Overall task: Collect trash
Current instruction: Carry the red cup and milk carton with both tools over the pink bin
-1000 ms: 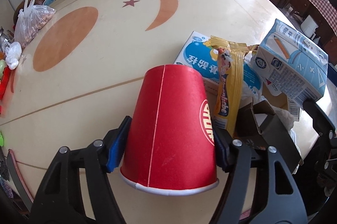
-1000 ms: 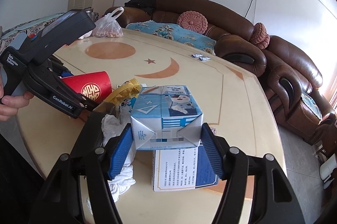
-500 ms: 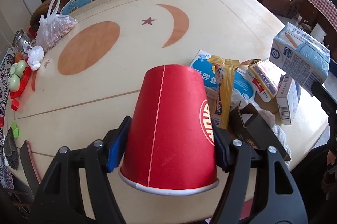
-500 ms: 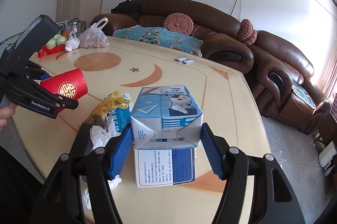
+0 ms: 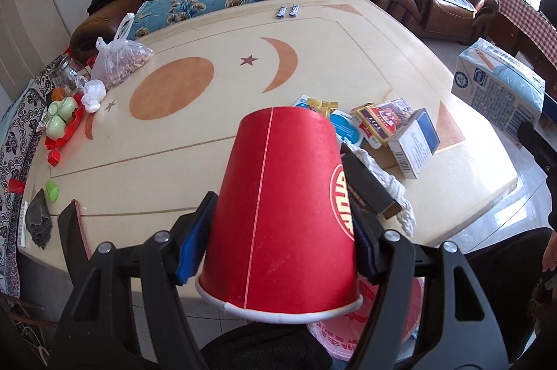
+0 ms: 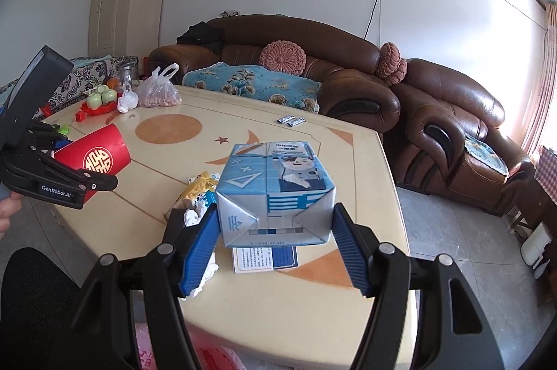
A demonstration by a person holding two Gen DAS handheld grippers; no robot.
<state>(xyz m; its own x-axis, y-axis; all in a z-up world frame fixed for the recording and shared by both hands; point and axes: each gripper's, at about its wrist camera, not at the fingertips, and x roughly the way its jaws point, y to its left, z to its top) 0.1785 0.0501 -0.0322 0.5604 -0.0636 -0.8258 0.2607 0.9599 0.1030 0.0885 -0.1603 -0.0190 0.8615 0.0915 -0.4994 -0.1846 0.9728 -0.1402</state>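
Trash: tapered red paper cup [image 5: 278, 213], boxy folded carton [image 6: 275, 192].

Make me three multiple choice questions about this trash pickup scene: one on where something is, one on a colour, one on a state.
1. Where do the two small sachets lie?
A. on the table's far edge by the sofa
B. inside the cup
C. on the floor

2. What colour is the paper cup?
A. green
B. red
C. white

3. What state is the milk carton in?
A. lying on the table
B. crushed flat
C. lifted, clamped in the right gripper

Answers: A, they sit near the sofa-side rim; B, its wall is red; C, both blue pads press its sides above the table.
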